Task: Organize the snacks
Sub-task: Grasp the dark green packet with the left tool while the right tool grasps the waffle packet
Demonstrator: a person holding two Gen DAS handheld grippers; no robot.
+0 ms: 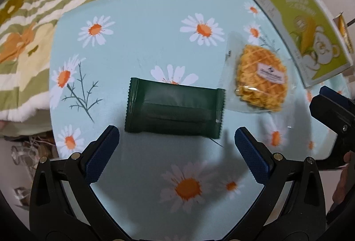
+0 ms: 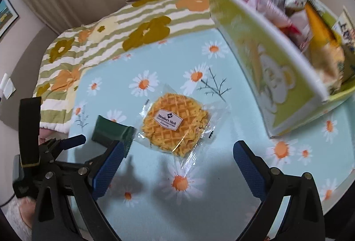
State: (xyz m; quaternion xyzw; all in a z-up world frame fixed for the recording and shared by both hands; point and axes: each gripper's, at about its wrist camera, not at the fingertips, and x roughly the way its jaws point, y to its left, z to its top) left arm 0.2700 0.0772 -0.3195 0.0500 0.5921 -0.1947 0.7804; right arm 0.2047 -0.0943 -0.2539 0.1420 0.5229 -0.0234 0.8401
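Daisy-print table (image 1: 137,45) carries dark green packet (image 1: 174,111), wrapped waffle (image 1: 260,79) just beside, green box (image 2: 275,76).

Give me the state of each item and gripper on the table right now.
Green packet: sealed, flat on the cloth, not held.
Waffle: sealed in clear wrapper, lying flat, not held.
Snack box: open at the top, filled with packets.
Left hand-held gripper: open, empty, above the green packet.
Right hand-held gripper: open, empty, above the waffle.
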